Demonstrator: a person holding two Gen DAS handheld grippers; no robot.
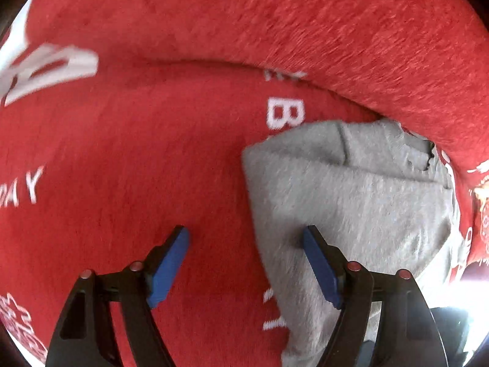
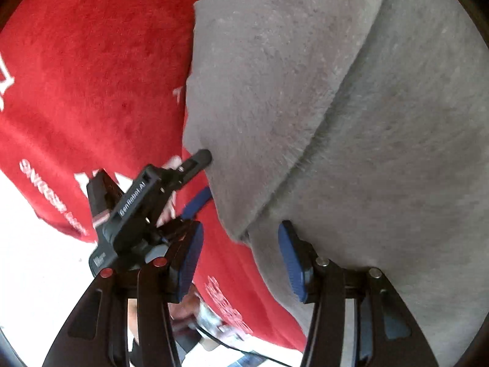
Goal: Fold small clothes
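Red cloth (image 1: 152,153) with white lettering covers the surface. Grey garment (image 1: 351,202), folded with layered edges, lies on it (fills most of the right wrist view). Left hand-held gripper (image 1: 246,241) is open over the garment's left edge, one pad over grey, one over red. Right hand-held gripper (image 2: 241,238) is open at a fold corner, gripping nothing.

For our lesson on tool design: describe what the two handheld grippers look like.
Both the left gripper and right gripper have black angular fingers tipped with ribbed blue pads, with round red studs at the joints. The left gripper's body carries white lettering, seen from the right wrist view.
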